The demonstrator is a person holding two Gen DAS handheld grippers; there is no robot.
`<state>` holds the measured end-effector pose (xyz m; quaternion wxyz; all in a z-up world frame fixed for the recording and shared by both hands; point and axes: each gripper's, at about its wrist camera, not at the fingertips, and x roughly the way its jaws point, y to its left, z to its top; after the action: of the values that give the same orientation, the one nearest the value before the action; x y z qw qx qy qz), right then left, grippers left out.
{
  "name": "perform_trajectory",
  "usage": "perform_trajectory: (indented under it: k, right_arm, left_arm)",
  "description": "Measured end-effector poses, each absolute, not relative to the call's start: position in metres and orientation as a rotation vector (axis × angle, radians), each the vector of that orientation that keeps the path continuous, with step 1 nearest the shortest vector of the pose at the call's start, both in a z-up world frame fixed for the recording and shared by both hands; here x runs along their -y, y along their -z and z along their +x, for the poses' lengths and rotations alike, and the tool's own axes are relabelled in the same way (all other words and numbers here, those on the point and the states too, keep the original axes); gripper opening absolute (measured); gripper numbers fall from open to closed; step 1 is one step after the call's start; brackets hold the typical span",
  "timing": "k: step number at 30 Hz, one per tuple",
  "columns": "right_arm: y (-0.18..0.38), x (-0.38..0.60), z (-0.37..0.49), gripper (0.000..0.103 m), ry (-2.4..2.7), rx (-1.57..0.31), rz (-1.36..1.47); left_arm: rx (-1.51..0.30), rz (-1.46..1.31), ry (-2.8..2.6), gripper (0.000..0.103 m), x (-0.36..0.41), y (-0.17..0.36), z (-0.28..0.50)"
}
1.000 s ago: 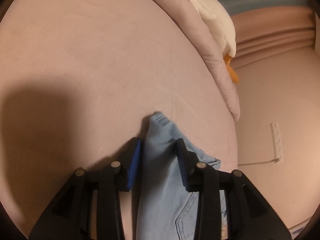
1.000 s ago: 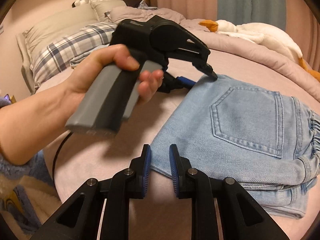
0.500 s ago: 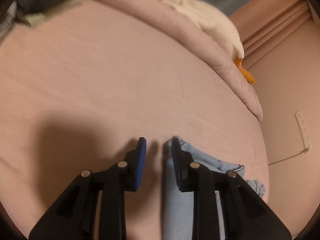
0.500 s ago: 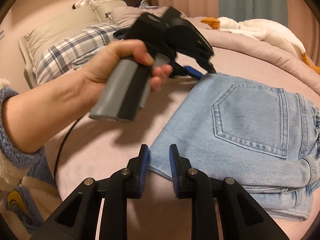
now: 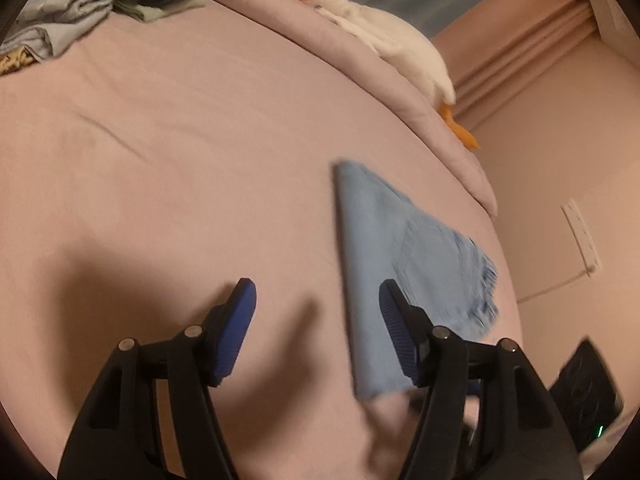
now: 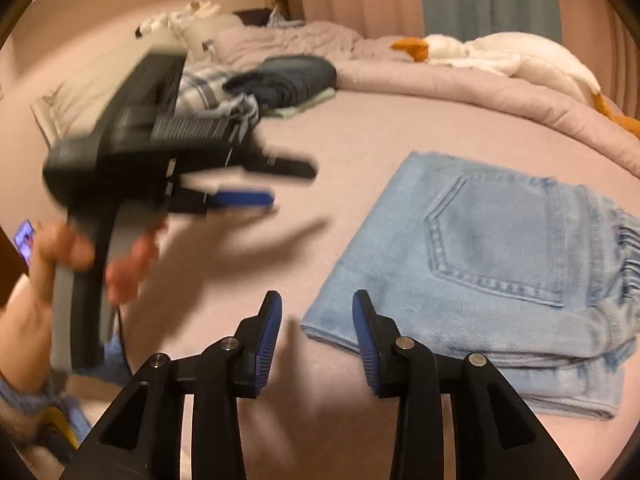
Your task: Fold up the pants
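The light blue denim pants (image 6: 496,256) lie folded in a flat stack on the pink bed, back pocket up; in the left wrist view they (image 5: 384,264) lie right of centre. My left gripper (image 5: 316,312) is open and empty, to the left of the pants and above the sheet. It shows blurred in the right wrist view (image 6: 256,192), held in a hand. My right gripper (image 6: 316,328) is open and empty, just off the near left corner of the pants.
A white goose plush (image 6: 512,60) lies on the rolled pink duvet (image 6: 460,92) at the back. Folded dark clothes (image 6: 288,80) and a plaid pillow (image 6: 200,88) sit at the head of the bed. A wall with a power strip (image 5: 580,236) is to the right.
Both grippers have opened and let go of the pants. The left gripper has pulled back and swung left, away from the pants. The right gripper has backed off slightly.
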<state>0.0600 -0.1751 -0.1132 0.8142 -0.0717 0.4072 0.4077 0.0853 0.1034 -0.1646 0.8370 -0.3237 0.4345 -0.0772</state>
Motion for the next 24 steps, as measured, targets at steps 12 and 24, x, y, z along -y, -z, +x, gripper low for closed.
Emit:
perform_trajectory:
  k: [12,24]
  right_arm:
    - [0.11,0.234,0.066,0.037,-0.566,-0.86,-0.176]
    - [0.09,0.238,0.082,0.037,-0.584,-0.798,-0.115]
  left_arm:
    - [-1.044,-0.461,0.277,0.059,-0.006,0.176,0.078]
    - [-1.049,-0.427,0.265,0.057,-0.007,0.178,0.076]
